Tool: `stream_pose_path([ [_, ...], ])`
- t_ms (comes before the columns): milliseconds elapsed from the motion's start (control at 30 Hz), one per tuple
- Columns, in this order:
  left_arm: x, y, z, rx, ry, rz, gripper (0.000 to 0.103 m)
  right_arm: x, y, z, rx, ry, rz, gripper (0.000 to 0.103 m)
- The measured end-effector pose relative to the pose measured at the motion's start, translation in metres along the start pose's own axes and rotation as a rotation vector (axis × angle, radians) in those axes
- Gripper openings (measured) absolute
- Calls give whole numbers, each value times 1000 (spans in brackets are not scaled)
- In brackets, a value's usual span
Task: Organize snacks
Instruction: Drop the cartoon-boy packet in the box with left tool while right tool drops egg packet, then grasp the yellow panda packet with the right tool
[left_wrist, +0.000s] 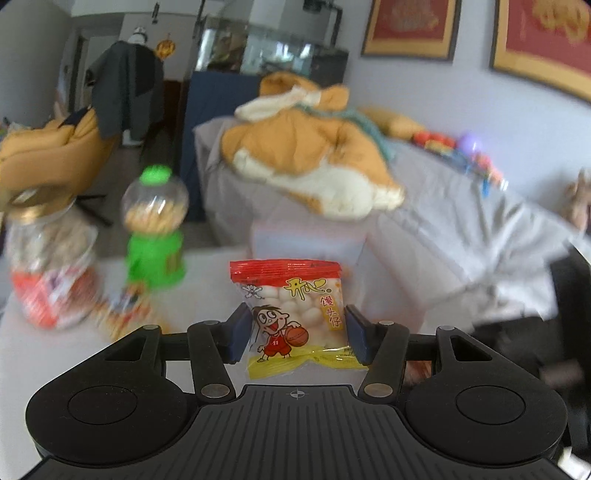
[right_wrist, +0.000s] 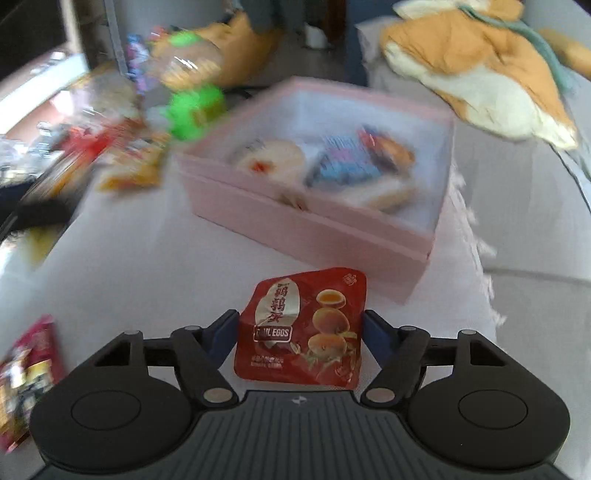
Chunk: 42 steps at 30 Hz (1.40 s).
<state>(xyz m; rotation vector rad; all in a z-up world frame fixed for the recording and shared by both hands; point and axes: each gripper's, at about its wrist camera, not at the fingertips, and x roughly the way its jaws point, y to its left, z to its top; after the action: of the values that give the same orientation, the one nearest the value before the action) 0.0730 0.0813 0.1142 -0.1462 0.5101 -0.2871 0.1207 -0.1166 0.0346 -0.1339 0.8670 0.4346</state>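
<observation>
Carrying one snack in each hand, the person is mid-transfer: the left tool (left_wrist: 295, 338) is pinching a bun-ball packet (left_wrist: 293, 317) by its sides, and the right tool (right_wrist: 300, 338) is pinching a red quail-egg pouch (right_wrist: 303, 328) the same way. Judging by the pink box (right_wrist: 332, 229) already holding several packets, the next move is bringing each pouch over its rim and spreading the fingers. A green candy dispenser (left_wrist: 155, 236), a glass jar (left_wrist: 48, 266) and loose wrappers (right_wrist: 26, 373) are crowding the surface (right_wrist: 147, 258) near the box's left side.
</observation>
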Motion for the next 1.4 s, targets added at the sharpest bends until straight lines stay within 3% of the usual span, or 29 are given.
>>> stream_pose_path([
  [100, 40, 5, 33, -94, -25, -102, 61, -42, -5, 7, -49, -109, -8, 72],
  [167, 90, 10, 41, -152, 29, -159, 62, -63, -13, 15, -56, -187, -41, 72],
  [267, 142, 8, 30, -123, 108, -63, 59, -75, -25, 24, -52, -266, -119, 73],
  [333, 148, 9, 20, -121, 102, -76, 59, -72, -31, 27, -37, -275, -171, 73],
  [400, 144, 10, 14, -105, 103, -88, 59, -68, -38, 29, -14, -268, -163, 73],
  [533, 126, -1, 7, 56, 86, 21, 59, -49, -43, 42, -4, -269, -175, 73],
  [600, 113, 0, 6, 75, 71, 57, 59, -37, -39, 53, -6, -286, -202, 73],
  [667, 102, 7, 5, 52, 67, 58, 59, -23, -38, 68, -2, -301, -211, 75],
  [867, 71, 42, -9, 11, 67, 97, 59, 3, -12, 90, -37, -241, -187, 85],
  [1000, 22, 83, -34, -101, 15, 148, 59, 3, 28, 92, -80, -232, -86, 89],
  [1200, -34, 137, -80, -282, -60, 294, 59, 46, 108, 110, -100, -114, 133, 91],
  [1300, -43, 153, -91, -306, -70, 371, 59, 85, 147, 126, -86, -53, 141, 91],
  [1400, -45, 160, -95, -315, -59, 422, 59, 124, 175, 137, -108, -40, 65, 91],
])
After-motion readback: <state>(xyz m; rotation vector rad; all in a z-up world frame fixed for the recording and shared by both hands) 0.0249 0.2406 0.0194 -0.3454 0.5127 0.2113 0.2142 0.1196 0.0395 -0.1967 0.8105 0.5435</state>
